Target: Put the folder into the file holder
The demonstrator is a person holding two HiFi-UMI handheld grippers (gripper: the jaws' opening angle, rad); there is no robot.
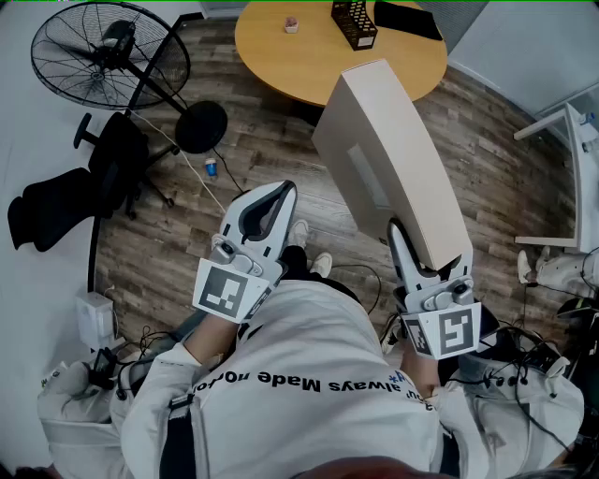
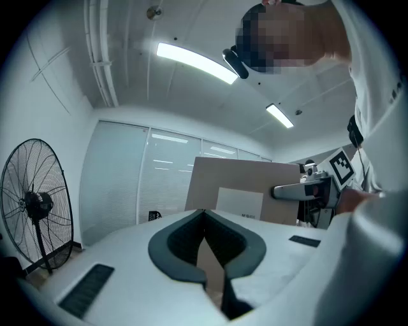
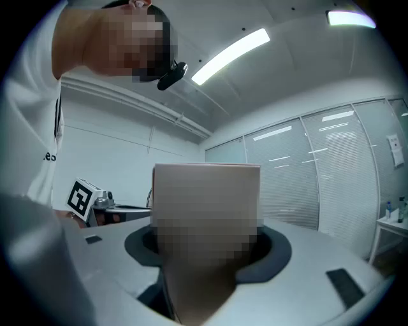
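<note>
Nearest of all, white shirt front (image 1: 309, 374) with a line of print, low in the head view. Beyond it, on the way toward the round table (image 1: 281, 65), both grippers held level. Clamped wide in the right gripper (image 1: 412, 251): the near end of the folder (image 1: 388, 159), a thick beige box folder reaching forward out of the jaws. Seen from above, far end lapping the near rim of the round table. Cannot tell whether truly over it, but resting on nothing.

Nothing in the left gripper (image 1: 271, 201), jaws together at the tips, left of the folder and short of the round table. Well onto the round table, toward its far side, the file holder (image 1: 354, 23) of black mesh, upright beside a flat black item (image 1: 407, 19).

Judged so: pick-up done, carry in hand. Left to do — close the gap to the round table, line the folder up over the holder's open top, lower it in, let go.
</note>
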